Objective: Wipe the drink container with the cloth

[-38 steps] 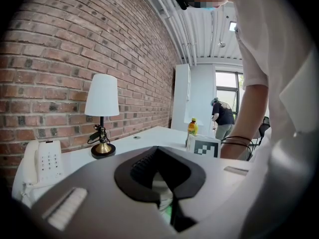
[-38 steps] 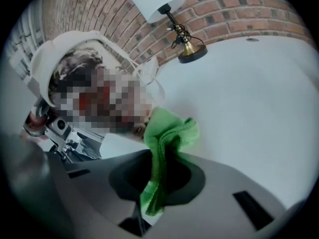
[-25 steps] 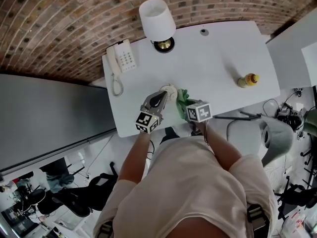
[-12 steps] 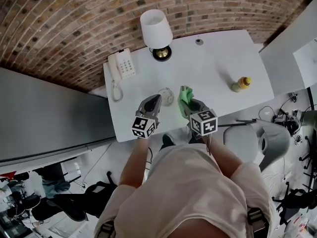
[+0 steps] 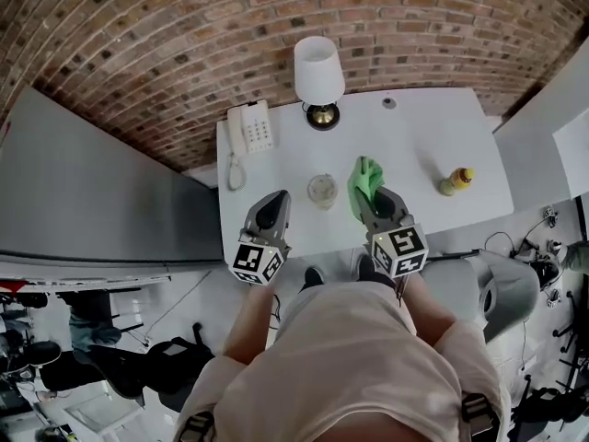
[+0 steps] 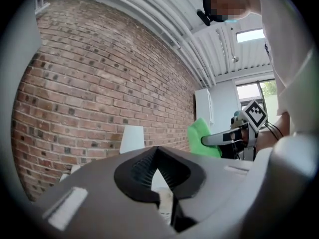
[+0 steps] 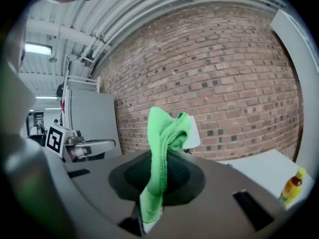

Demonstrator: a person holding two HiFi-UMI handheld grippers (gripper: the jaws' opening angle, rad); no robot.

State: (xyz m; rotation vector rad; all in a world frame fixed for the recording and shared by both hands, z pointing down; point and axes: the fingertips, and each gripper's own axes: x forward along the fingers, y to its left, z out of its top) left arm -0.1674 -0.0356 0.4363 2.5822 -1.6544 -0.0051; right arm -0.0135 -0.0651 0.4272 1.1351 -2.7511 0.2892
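Both tongs hover over the desk's [image 5: 419,136] near edge. My right tongs [image 5: 375,199] pinch the green cloth [image 5: 364,179]; my left tongs [image 5: 273,201] look closed and empty. The drink container [image 5: 322,191] stands upright between them, slightly ahead, with the cloth just right of it.

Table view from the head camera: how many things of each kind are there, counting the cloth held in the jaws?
Lamp: 1
Phone: 1
Cup: 1
Bottle: 1
Cloth: 1
Total: 5
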